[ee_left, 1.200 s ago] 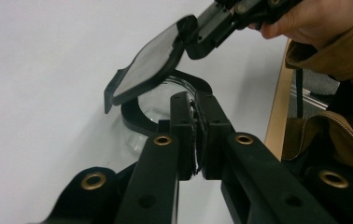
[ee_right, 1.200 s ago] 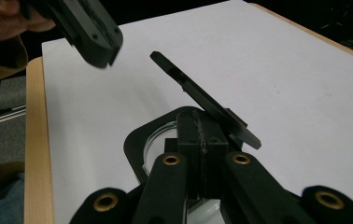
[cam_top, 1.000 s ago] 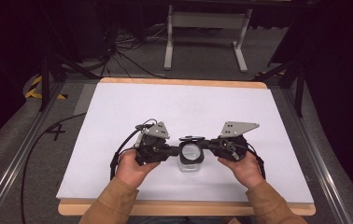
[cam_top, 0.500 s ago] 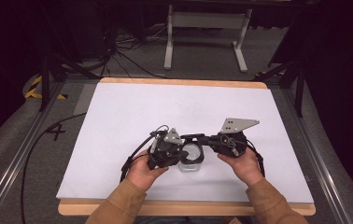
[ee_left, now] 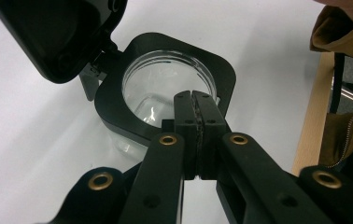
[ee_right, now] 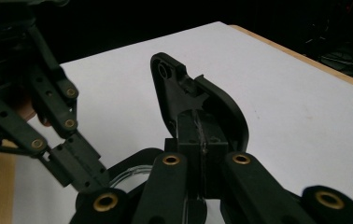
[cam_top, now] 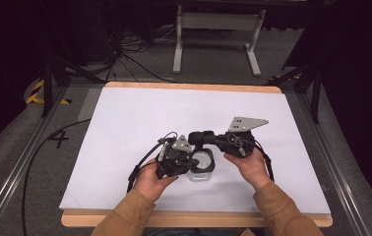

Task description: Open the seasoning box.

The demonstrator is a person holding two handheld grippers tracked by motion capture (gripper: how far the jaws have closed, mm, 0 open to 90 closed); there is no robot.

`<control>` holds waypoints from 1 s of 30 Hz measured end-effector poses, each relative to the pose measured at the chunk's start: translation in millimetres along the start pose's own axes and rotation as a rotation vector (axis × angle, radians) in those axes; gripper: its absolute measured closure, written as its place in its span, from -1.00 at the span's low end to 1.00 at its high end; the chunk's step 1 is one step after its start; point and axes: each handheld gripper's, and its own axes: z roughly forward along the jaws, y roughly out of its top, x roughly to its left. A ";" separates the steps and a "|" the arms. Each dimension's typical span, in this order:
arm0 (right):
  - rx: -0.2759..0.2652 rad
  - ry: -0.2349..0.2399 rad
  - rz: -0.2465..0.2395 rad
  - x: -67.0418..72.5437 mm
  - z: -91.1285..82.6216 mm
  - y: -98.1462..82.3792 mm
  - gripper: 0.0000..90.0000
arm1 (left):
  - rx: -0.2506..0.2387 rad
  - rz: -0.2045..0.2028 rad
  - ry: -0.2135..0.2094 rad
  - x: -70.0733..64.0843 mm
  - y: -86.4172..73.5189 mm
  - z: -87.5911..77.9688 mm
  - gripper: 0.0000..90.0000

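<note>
Two hand-held grippers meet at the clear jar (cam_top: 201,167) near the surface's (cam_top: 125,123) six o'clock edge: left hand-held gripper (ee_left: 195,109) pinches its black rim, right hand-held gripper (ee_right: 198,126) clamps the raised hinged lid (ee_right: 198,100).

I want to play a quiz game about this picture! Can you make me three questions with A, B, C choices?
1. Where is the clear glass jar with a black square collar?
A. on the white table
B. on the floor
C. on a shelf

2. What colour is the hinged plastic lid?
A. red
B. black
C. yellow

3. Is the lid open?
A. shut flat
B. taken off
C. swung up open

Answers:
1 A, the jar stands on the table.
2 B, the lid is black.
3 C, it stands up on its hinge, pinched by the right hand-held gripper.
</note>
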 end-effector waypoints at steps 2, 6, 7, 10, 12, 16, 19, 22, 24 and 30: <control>-0.009 -0.016 0.027 -2.7 1.9 -0.5 0.99 | 0.007 0.006 -0.001 -0.4 -0.1 -0.4 1.00; -0.018 -0.052 0.064 -8.6 6.9 -3.0 0.99 | 0.004 0.022 0.009 -2.1 -0.5 -0.3 0.99; -0.020 -0.059 0.074 -10.1 8.0 -3.7 1.00 | 0.004 0.022 0.010 -2.1 -0.5 -0.3 0.99; -0.026 -0.080 0.089 -10.1 9.8 -4.6 1.00 | -0.001 0.020 0.007 -2.0 -0.6 -0.7 1.00; -0.018 -0.106 0.085 -9.7 9.9 -5.1 1.00 | -0.004 0.016 -0.004 -1.9 -0.6 -0.2 0.99; -0.016 -0.099 0.095 -8.3 8.1 -5.0 0.99 | 0.012 0.025 -0.010 -2.6 0.3 -0.3 0.99; -0.010 -0.076 0.098 -5.3 4.0 -5.3 0.99 | 0.009 0.024 -0.021 -2.0 0.7 -0.7 0.91; -0.006 -0.084 0.069 0.2 -5.8 -7.4 0.99 | -0.021 0.017 -0.027 0.9 1.7 -7.3 0.88; 0.001 -0.094 0.055 2.7 -15.4 -10.3 0.99 | -0.050 0.002 -0.029 3.5 2.6 -13.5 0.86; 0.077 -0.110 0.041 7.6 -28.3 -27.8 0.99 | -0.092 -0.031 0.002 15.9 1.7 -27.8 0.78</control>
